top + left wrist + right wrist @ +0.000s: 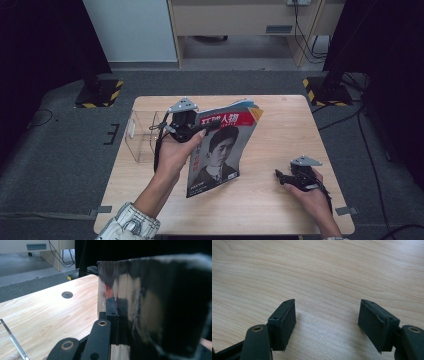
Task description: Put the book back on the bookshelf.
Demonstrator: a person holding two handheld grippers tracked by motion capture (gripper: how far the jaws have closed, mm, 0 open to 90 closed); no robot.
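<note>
Above table (280,145), magazine (220,150) upright, spine vertical

Light wooden table (270,200), a clear plastic box (142,135) on its left side.

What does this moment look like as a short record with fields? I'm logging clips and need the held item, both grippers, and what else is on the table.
held item: magazine, portrait cover, lifted and tilted over the table
left gripper: shut on the magazine's upper left edge
right gripper: open, nothing between the jaws, low over bare wood near the right side
other item: clear plastic holder, left part of the table, beside the left gripper
surface: wooden table
</note>
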